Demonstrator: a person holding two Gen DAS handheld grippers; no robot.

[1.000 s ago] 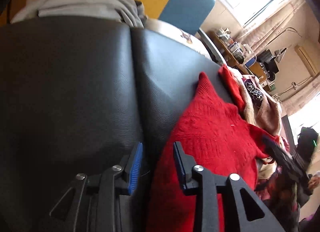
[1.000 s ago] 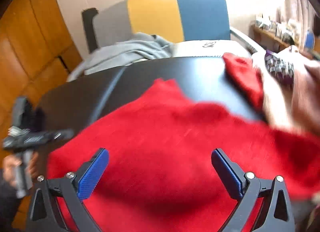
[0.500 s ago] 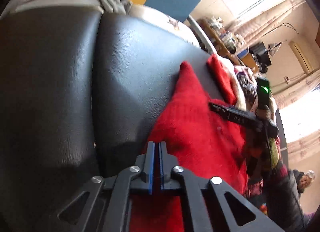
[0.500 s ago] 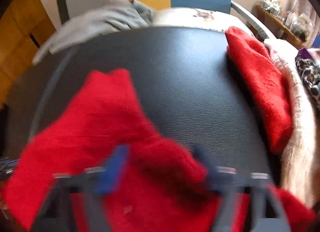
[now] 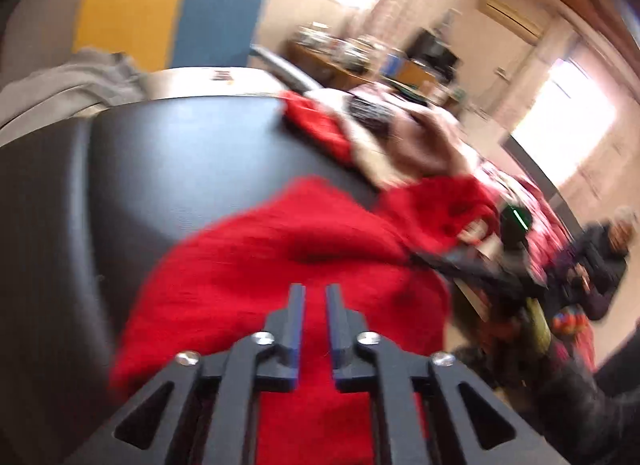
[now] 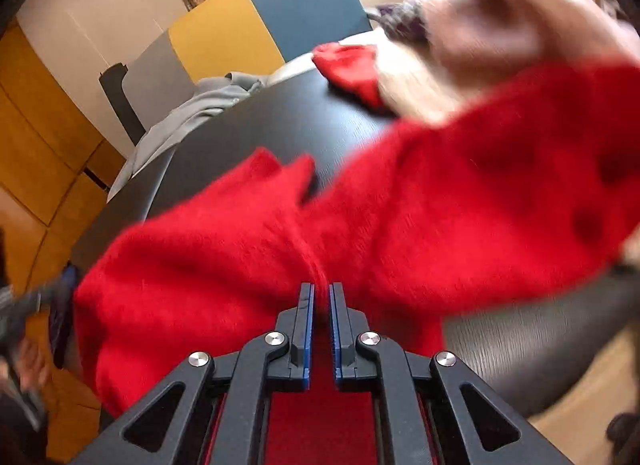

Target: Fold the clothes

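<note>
Item: red sweater [image 6: 400, 217], centre frame on black table [image 6: 288, 113], soft, fuzzy, light; we pinch its bunched edge in the clamped right gripper [image 6: 321, 293], while the left gripper [image 5: 315, 297] is opening narrowly above the knit, gripping nothing.

Both cameras ride on the handheld grippers and look forward and steeply down along their jaws, close over the black surface [image 5: 168, 169]. The left wrist view sits low at the near edge, with the left gripper [image 5: 315, 297] at 6 o'clock and the room's windows toward 2 o'clock. The right wrist view is tilted, with the right gripper [image 6: 321, 293] at 6 o'clock. Both views share the red sweater [image 5: 280, 257] [image 6: 420, 217], the surface and the yellow-and-blue chair back [image 5: 172, 13] [image 6: 264, 17] around 11 to 12 o'clock.
</note>
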